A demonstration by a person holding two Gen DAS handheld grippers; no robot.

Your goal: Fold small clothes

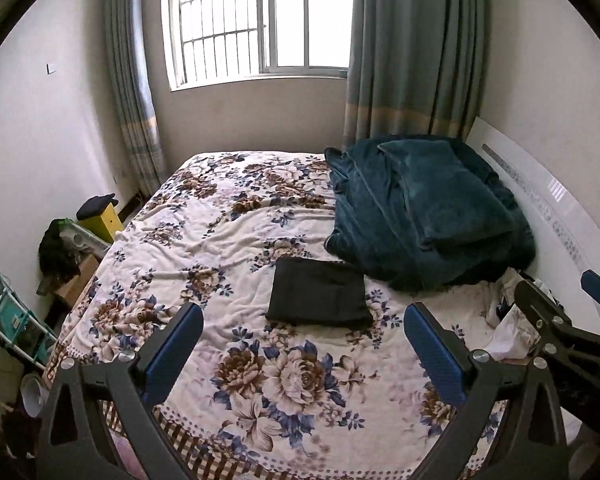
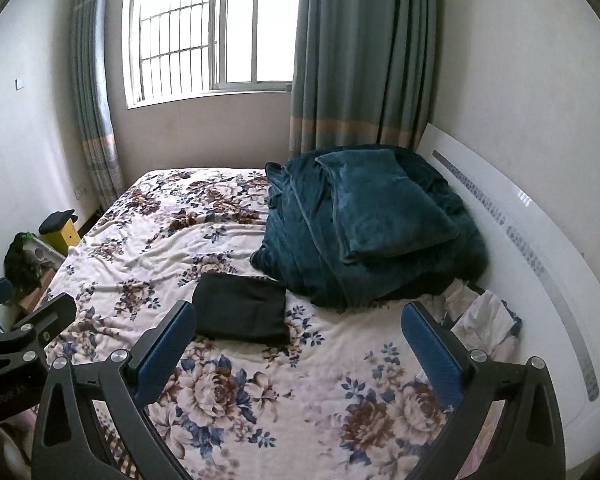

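Note:
A black garment (image 1: 319, 294), folded into a flat rectangle, lies on the floral bedspread (image 1: 220, 216) near the middle of the bed; it also shows in the right wrist view (image 2: 240, 306). My left gripper (image 1: 304, 320) is open and empty, held above the near part of the bed, short of the garment. My right gripper (image 2: 300, 316) is open and empty, to the right of the left one and just right of the garment. A crumpled pile of light clothes (image 2: 482, 320) lies by the headboard, also seen in the left wrist view (image 1: 508, 320).
A heap of dark teal blankets with a pillow (image 1: 424, 212) fills the far right of the bed. A white headboard (image 2: 540, 240) runs along the right. A yellow box (image 1: 100, 220) and cluttered shelves (image 1: 8, 312) stand left of the bed. A window and curtains are behind.

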